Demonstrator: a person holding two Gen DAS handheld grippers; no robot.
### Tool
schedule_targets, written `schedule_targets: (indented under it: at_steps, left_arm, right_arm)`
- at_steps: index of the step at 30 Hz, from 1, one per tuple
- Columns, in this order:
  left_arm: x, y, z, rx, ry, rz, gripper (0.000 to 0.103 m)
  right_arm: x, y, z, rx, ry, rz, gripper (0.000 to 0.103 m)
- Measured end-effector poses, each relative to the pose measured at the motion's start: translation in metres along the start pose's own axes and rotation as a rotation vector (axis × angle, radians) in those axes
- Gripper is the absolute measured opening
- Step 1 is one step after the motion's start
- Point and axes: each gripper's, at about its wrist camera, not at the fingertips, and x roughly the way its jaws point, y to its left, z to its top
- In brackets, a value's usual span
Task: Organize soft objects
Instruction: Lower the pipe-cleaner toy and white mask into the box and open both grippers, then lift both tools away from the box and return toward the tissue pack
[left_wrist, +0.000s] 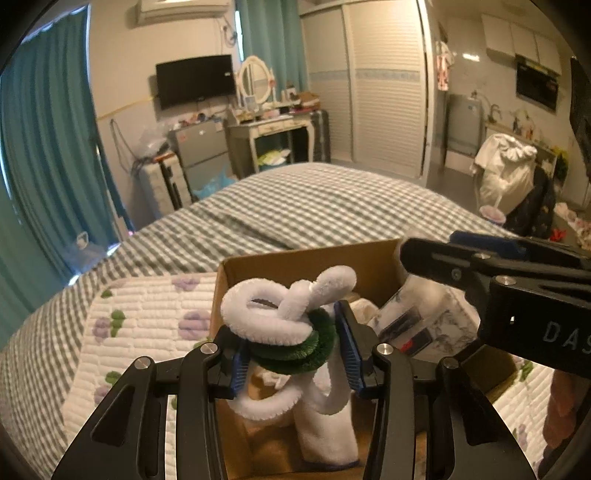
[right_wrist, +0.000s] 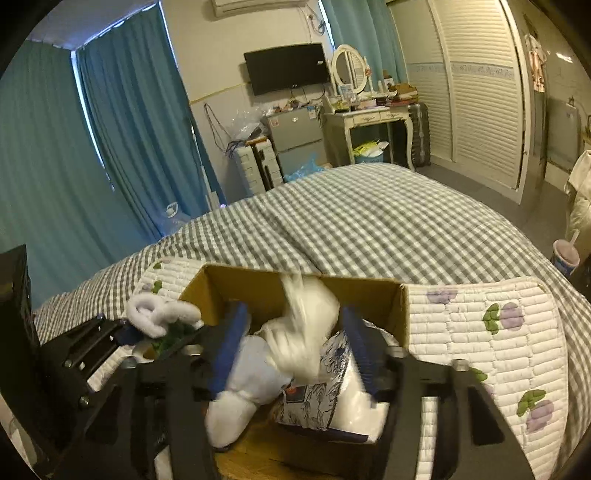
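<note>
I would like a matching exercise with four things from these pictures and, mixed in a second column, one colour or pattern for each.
Things:
1. fuzzy loops in the left gripper
2. box
3. curtains
4. bedspread

Colours:
A. teal
B. grey and white check
C. white and dark green
D. brown cardboard

Pairs: 1-C, 2-D, 3-A, 4-B

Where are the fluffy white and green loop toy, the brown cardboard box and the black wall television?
Fluffy white and green loop toy (left_wrist: 273, 325): left wrist view, white loop.
Brown cardboard box (right_wrist: 369, 291): right wrist view, far wall.
Black wall television (right_wrist: 286, 68): right wrist view, screen centre.
</note>
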Motion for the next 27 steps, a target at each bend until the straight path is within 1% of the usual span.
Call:
schedule_targets:
  at_steps: [1, 2, 3, 4, 6, 8, 10, 11, 12, 14, 16, 20, 21, 23, 25, 27]
  left_arm:
    - [-0.003, 0.0, 0.001, -0.002, 0.0, 0.008, 0.053]
    - [-0.008, -0.001, 0.003, -0.007, -0.009, 0.013, 0.069]
    - [-0.017, 0.0, 0.004, -0.016, -0.029, 0.011, 0.08]
    - [-0.026, 0.001, 0.007, -0.023, -0.054, 0.007, 0.081]
    - [-0.044, 0.003, 0.013, -0.031, -0.078, 0.01, 0.081]
    - [-0.068, 0.005, 0.024, -0.033, -0.099, 0.032, 0.081]
    - [-0.096, 0.006, 0.035, -0.04, -0.135, 0.044, 0.081]
    - [-0.113, 0.008, 0.04, -0.042, -0.154, 0.043, 0.083]
    - [-0.128, 0.01, 0.044, -0.044, -0.17, 0.043, 0.092]
    - [-0.165, 0.012, 0.05, -0.047, -0.227, 0.057, 0.103]
    - [-0.196, 0.015, 0.053, -0.038, -0.279, 0.072, 0.103]
    - [-0.247, 0.023, 0.057, -0.032, -0.323, 0.085, 0.103]
    - [-0.258, 0.026, 0.057, -0.031, -0.334, 0.09, 0.103]
    - [-0.276, 0.028, 0.053, -0.03, -0.35, 0.095, 0.103]
    - [-0.29, 0.03, 0.046, -0.031, -0.36, 0.096, 0.103]
    - [-0.296, 0.028, 0.037, -0.03, -0.361, 0.095, 0.103]
  right_arm:
    - [-0.006, 0.0, 0.002, 0.0, -0.017, -0.014, 0.062]
    - [-0.011, 0.0, 0.004, 0.0, -0.028, -0.02, 0.062]
    - [-0.02, 0.0, 0.007, 0.007, -0.039, -0.026, 0.062]
    - [-0.027, 0.001, 0.01, 0.009, -0.044, -0.027, 0.062]
    - [-0.047, 0.005, 0.017, 0.007, -0.061, -0.037, 0.062]
    - [-0.074, 0.011, 0.025, -0.01, -0.086, -0.061, 0.062]
    - [-0.111, 0.021, 0.035, -0.041, -0.124, -0.098, 0.062]
    - [-0.125, 0.025, 0.038, -0.055, -0.138, -0.114, 0.062]
    - [-0.143, 0.03, 0.041, -0.07, -0.155, -0.135, 0.063]
    - [-0.178, 0.038, 0.046, -0.085, -0.181, -0.162, 0.068]
    - [-0.215, 0.047, 0.049, -0.086, -0.209, -0.167, 0.072]
    - [-0.278, 0.062, 0.047, -0.091, -0.273, -0.182, 0.073]
    - [-0.291, 0.067, 0.044, -0.096, -0.283, -0.178, 0.075]
    - [-0.318, 0.076, 0.036, -0.104, -0.304, -0.184, 0.086]
    - [-0.334, 0.084, 0.026, -0.121, -0.315, -0.196, 0.093]
    - [-0.341, 0.091, 0.012, -0.15, -0.301, -0.201, 0.096]
